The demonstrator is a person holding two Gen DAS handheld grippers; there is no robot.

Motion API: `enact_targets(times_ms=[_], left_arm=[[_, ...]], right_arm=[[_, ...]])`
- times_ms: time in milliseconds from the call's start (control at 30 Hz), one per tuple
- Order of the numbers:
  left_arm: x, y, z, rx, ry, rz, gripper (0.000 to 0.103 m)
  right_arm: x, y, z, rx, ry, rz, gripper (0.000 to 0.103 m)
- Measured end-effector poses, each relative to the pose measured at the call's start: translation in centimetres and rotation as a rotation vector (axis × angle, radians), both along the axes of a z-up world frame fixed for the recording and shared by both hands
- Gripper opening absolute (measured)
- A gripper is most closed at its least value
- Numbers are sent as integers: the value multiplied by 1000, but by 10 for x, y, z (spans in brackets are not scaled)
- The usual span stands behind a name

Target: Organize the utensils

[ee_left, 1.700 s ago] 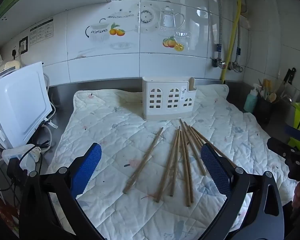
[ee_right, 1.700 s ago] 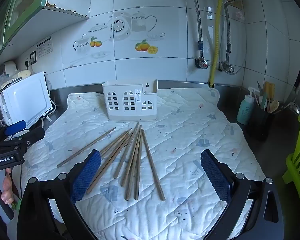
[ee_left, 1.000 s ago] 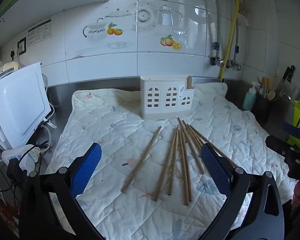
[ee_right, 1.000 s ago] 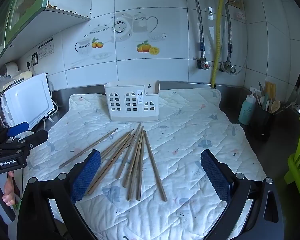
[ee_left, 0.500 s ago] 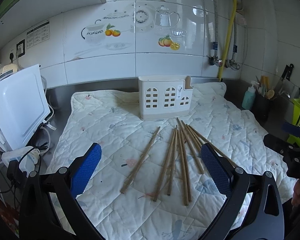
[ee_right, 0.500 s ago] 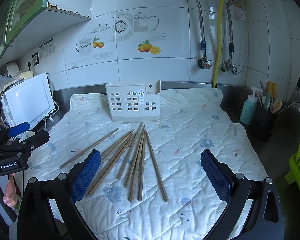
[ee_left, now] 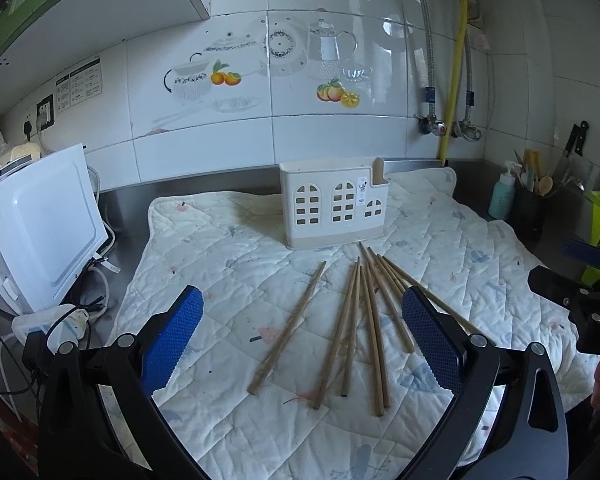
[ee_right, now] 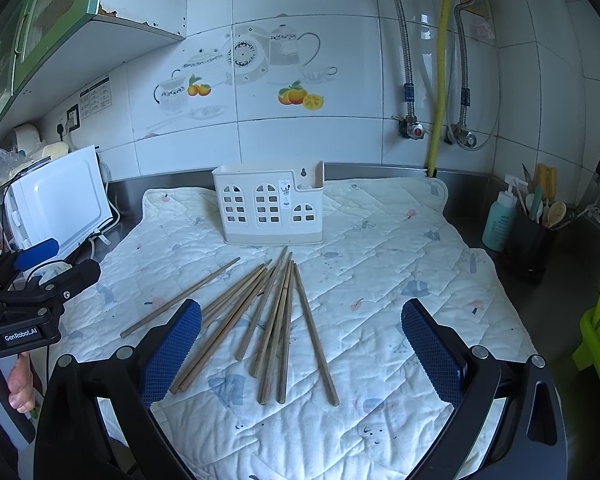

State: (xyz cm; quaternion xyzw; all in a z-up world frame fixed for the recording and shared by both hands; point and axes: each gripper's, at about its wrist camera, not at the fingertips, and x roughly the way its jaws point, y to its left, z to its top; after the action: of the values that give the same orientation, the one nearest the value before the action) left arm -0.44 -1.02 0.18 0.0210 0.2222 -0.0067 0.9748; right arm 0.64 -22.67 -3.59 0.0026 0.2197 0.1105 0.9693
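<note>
Chopsticks (ee_right: 268,320) fan across the quilted mat (ee_right: 380,280) at six o'clock of the white holder (ee_right: 269,204); both grippers' fingers (ee_left: 172,338) (ee_right: 428,352) spread wide, holding nothing.

Wooden chopsticks (ee_right: 260,316) fan across the quilted mat (ee_right: 400,272) before a white holder (ee_right: 270,206).

Ahead of your left claw (ee_left: 302,338), the chopsticks (ee_left: 364,320) fan out on the mat (ee_left: 220,256), one stick (ee_left: 288,330) lying apart to their left. Beyond them the holder (ee_left: 334,210) stands upright before the wall. Your right claw (ee_right: 300,352) has the bundle between its fingers' lines, the oven (ee_right: 58,200) far left.
</note>
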Motion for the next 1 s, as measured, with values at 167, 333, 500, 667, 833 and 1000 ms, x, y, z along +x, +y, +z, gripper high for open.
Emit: enact_targets(times_ms=[167,333,500,667,833,1000], left_arm=[[2,3,0,5,-7,14,98],[5,7,1,-1,-10,24,98],[5,6,-1,-11,-4,31,98],[6,8,-2,-19,-1,34,98],[6,9,-3,-21,0,42,98],[7,11,-4,-27,1,43,98]], right_arm=[[1,3,0,-8,1,8,97],[1,6,-1,-10,1,13,97],[3,7,-2,-11,4,18,97],[4,7,-4,-4,10,19,97],[4,8,-5,-5,12,21,97],[4,7,-6,-4,11,20,97]])
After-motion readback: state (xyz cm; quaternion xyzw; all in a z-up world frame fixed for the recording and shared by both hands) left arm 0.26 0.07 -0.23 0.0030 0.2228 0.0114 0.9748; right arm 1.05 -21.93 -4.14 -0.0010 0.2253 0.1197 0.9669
